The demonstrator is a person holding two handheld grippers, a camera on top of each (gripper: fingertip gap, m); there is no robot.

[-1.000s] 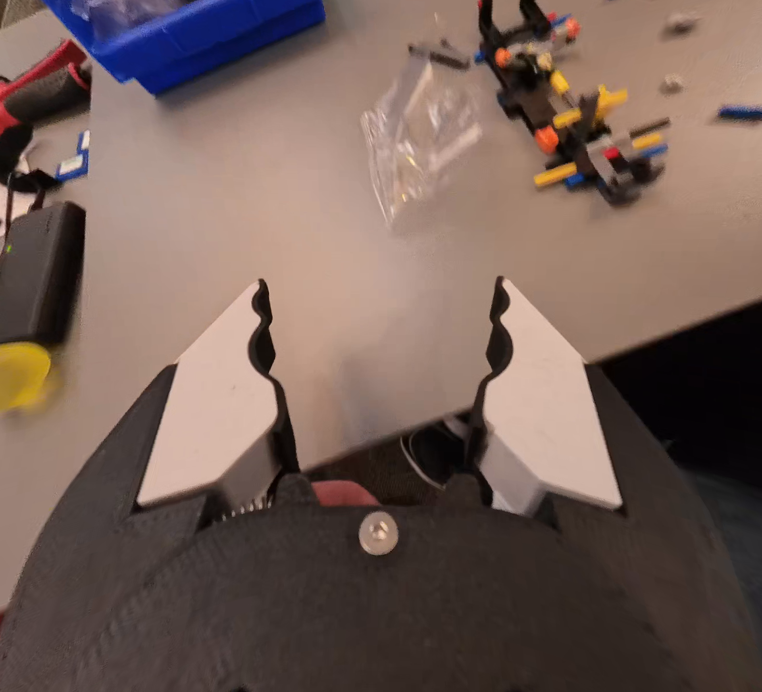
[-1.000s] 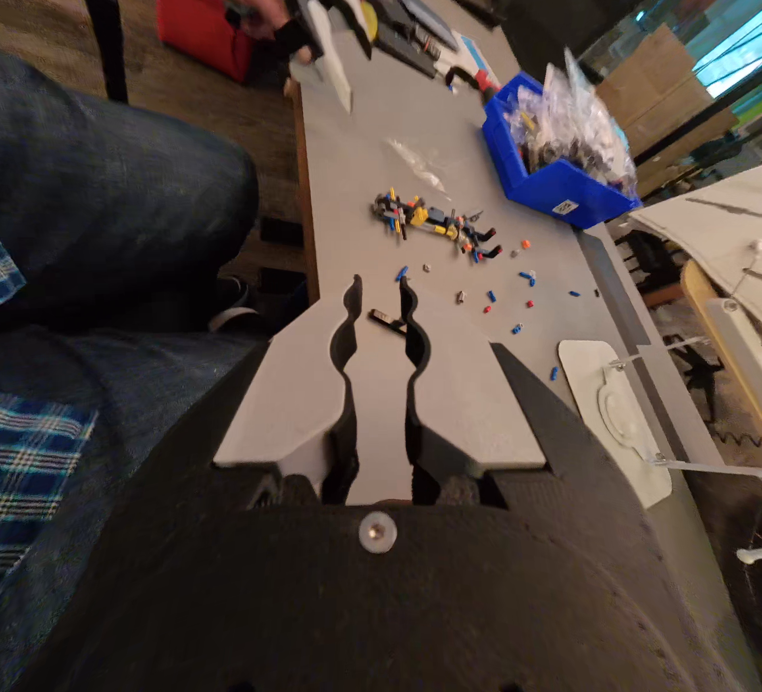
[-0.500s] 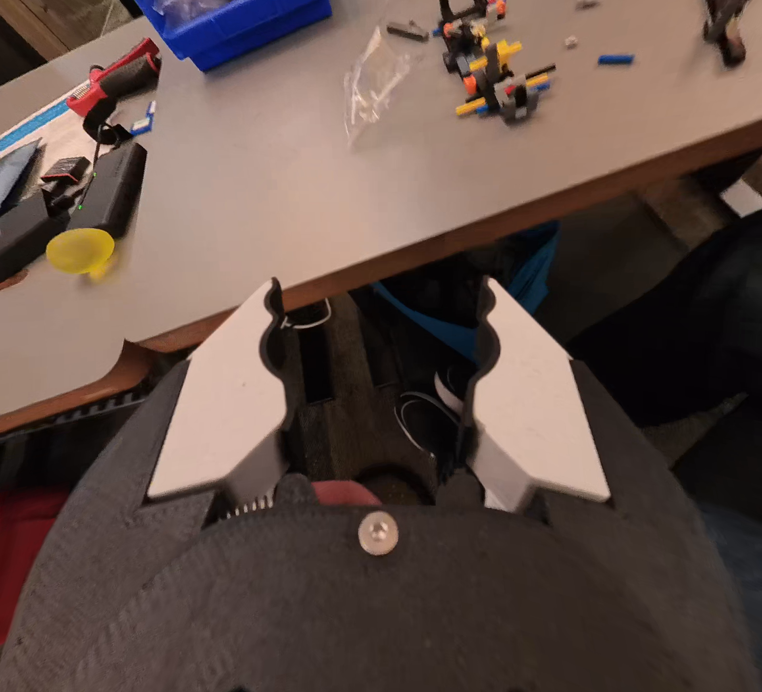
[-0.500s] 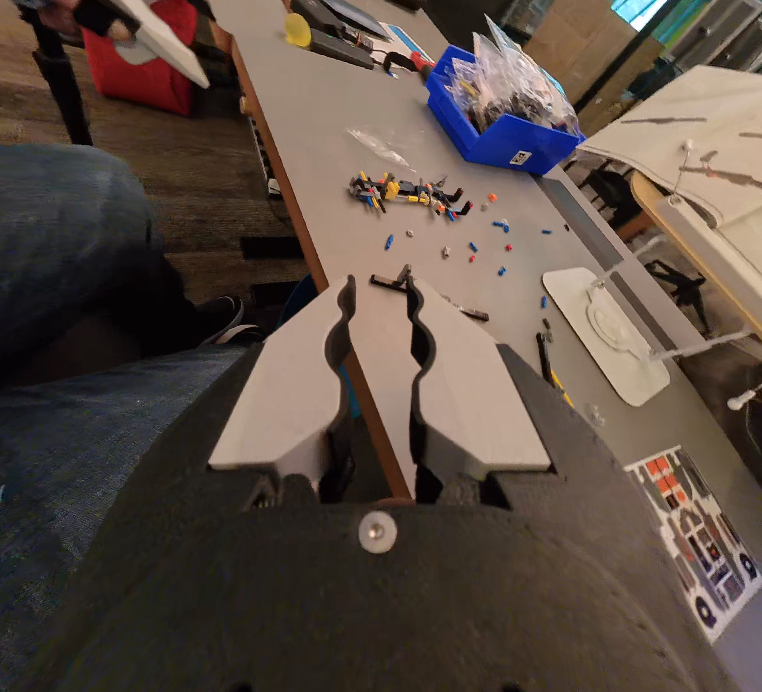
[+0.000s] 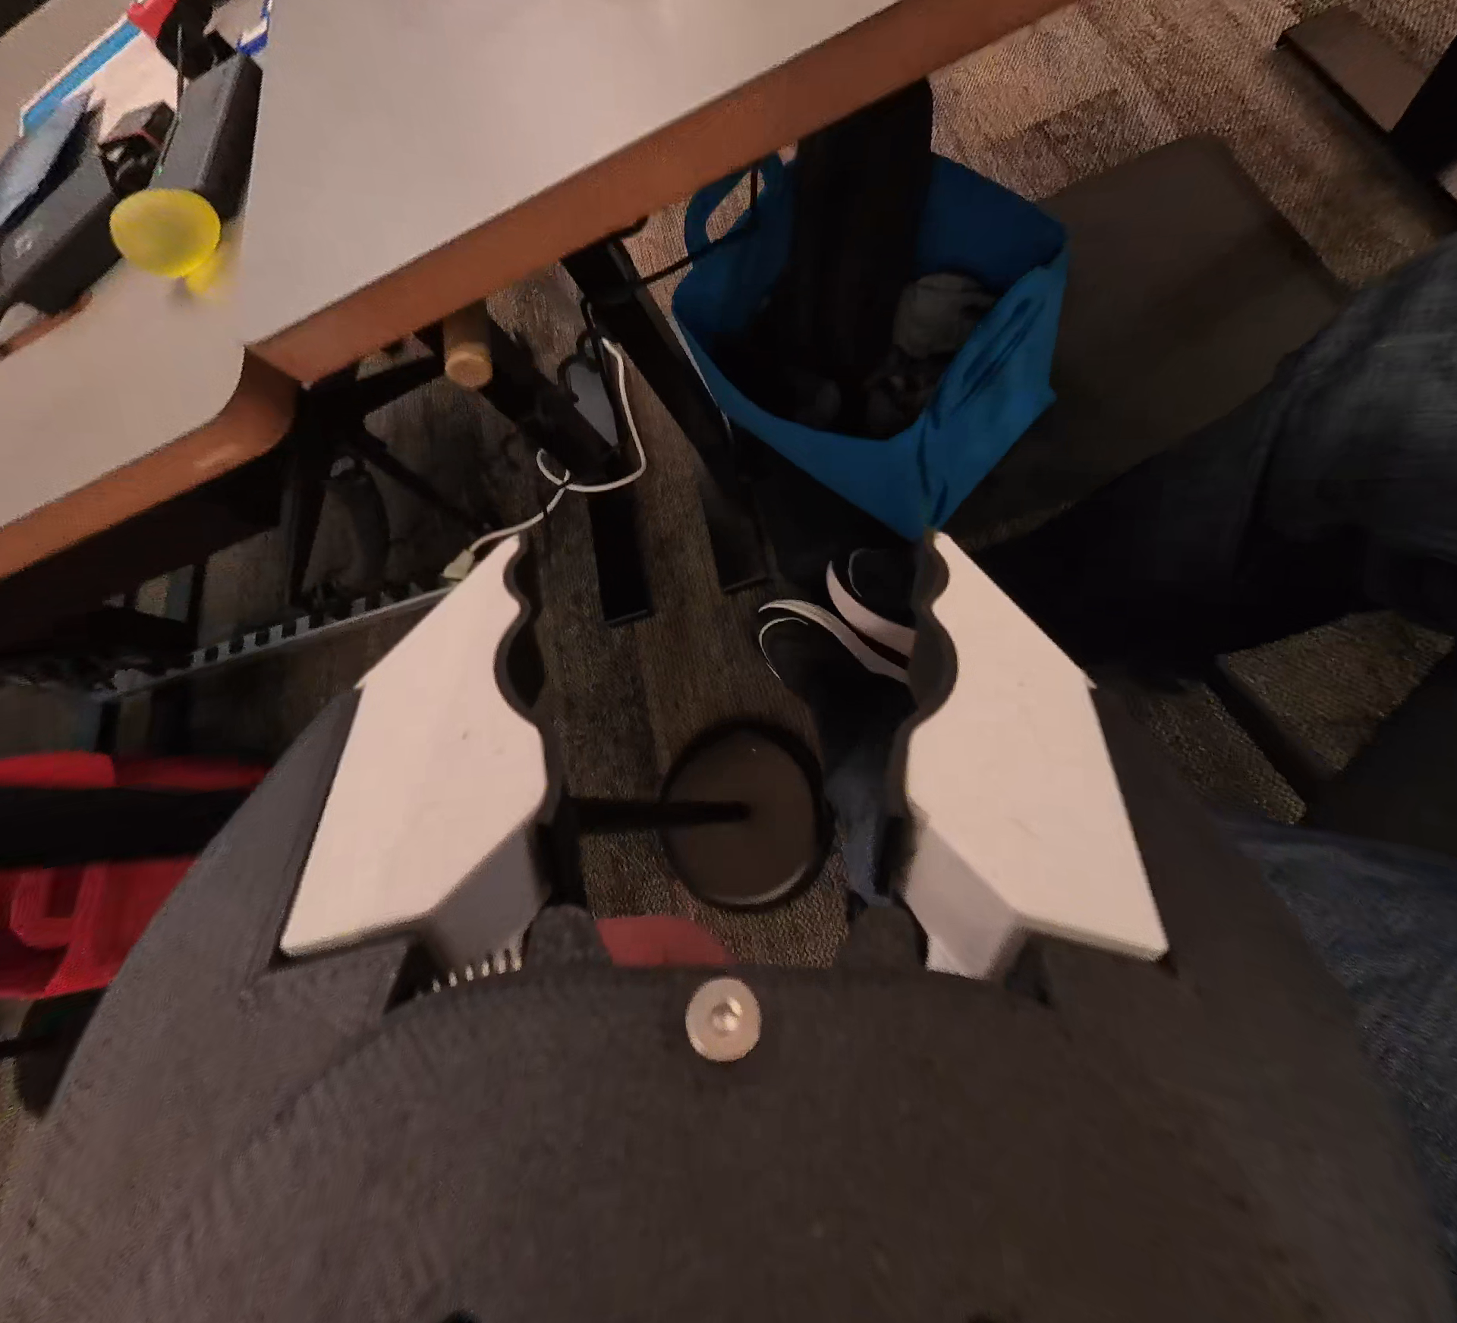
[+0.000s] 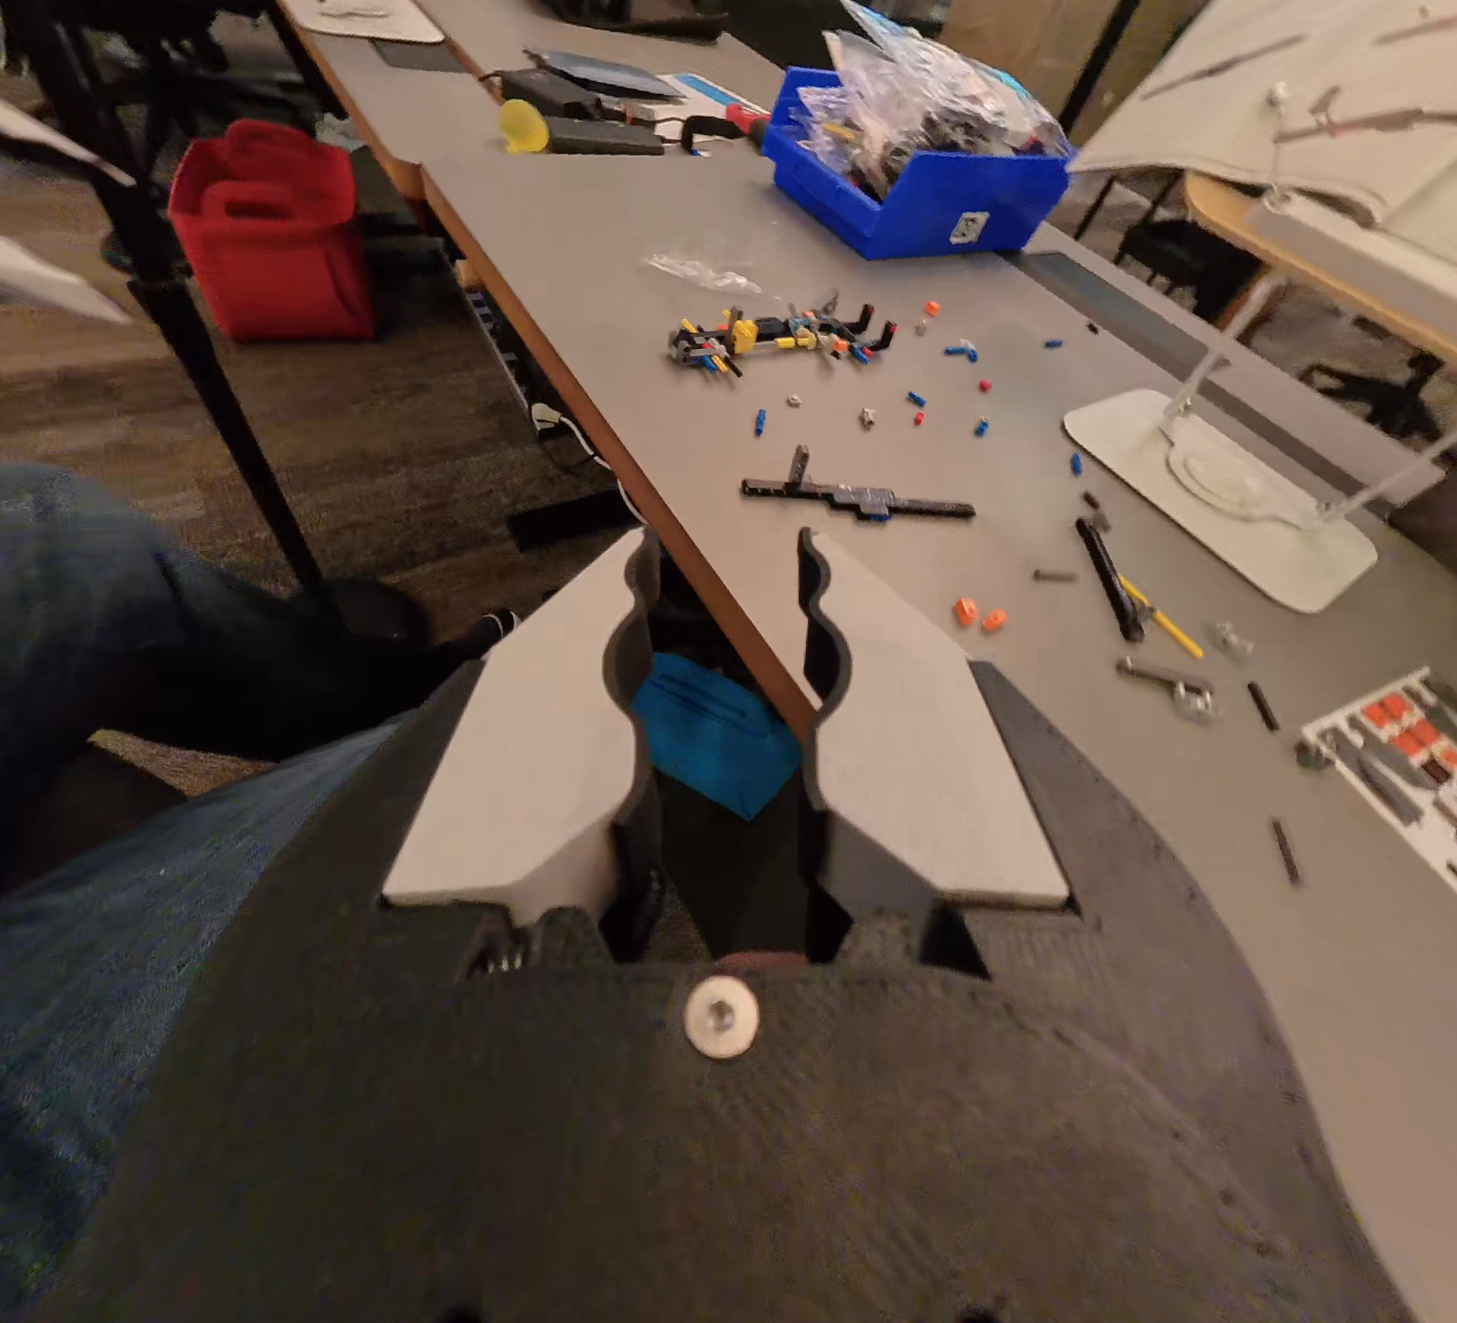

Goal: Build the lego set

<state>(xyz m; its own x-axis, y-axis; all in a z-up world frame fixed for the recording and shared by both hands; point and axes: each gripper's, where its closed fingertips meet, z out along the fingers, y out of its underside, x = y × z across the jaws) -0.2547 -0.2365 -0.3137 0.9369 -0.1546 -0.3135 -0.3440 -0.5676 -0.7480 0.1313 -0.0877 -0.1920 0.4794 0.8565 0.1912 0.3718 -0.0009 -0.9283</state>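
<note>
Left gripper [image 5: 721, 576]: jaws spread, empty, held below the surface edge (floor beneath).
Right gripper [image 6: 721, 552]: jaws parted, empty.
Lego model [image 6: 776, 337]: on grey surface [image 6: 599, 245], loose pieces around.

Dim warm indoor light; motion blur throughout; wide-angle bending at edges; faint tabletop glare.

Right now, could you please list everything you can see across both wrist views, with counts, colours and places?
Table: one, grey.
Parts bin: one, blue, far side, holding clear bags.
Partial lego build: one, black and yellow, mid-table.
Long black assembly: one, nearer.
Loose pieces: many, blue, red, orange, grey, scattered.
Floor bags: red, blue.
Left gripper: open, empty, off the table.
Right gripper: open, empty.
</note>
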